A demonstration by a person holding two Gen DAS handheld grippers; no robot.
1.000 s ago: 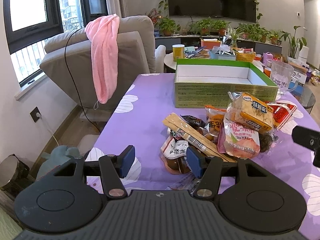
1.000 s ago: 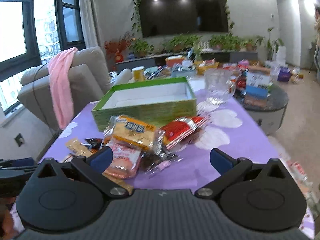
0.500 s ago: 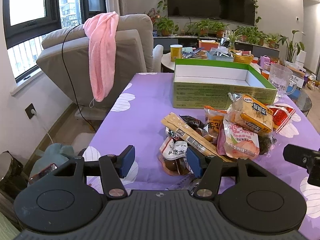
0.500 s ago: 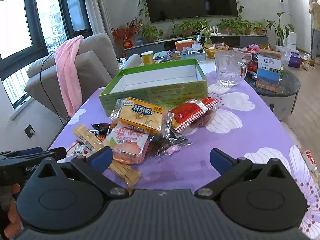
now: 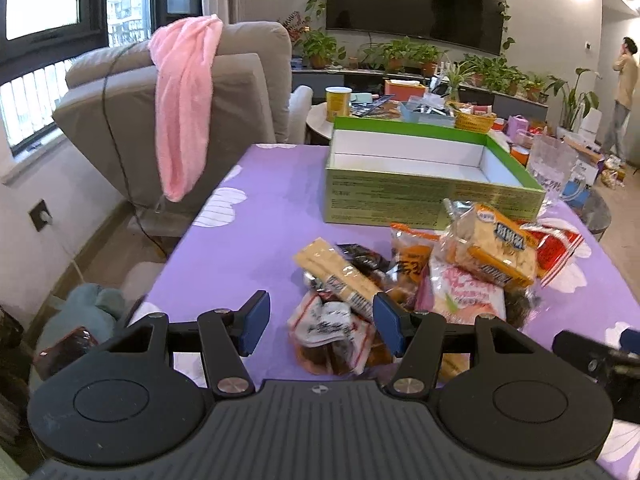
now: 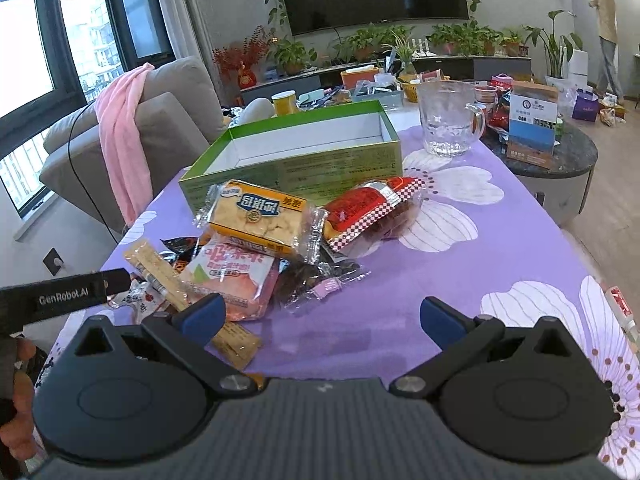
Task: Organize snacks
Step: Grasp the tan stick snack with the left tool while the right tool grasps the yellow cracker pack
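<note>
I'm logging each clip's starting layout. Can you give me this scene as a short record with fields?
surface: purple flowered tablecloth
container: green box, open, white inside, nothing visible in it
snacks: loose pile in front of the box, topped by a yellow cracker pack; red checkered pack at its right edge
nearby: glass pitcher beside the box
left gripper: jaws open, holding nothing
right gripper: jaws open, holding nothing
progress: no snack boxed yet

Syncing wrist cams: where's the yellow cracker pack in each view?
Left wrist: cracker pack is right of centre, atop the snack pile, just in front of the green box's near right corner.
Right wrist: cracker pack is left of centre, atop the pile, against the green box's front wall.
Shared landmark: the green box, open and empty.
</note>
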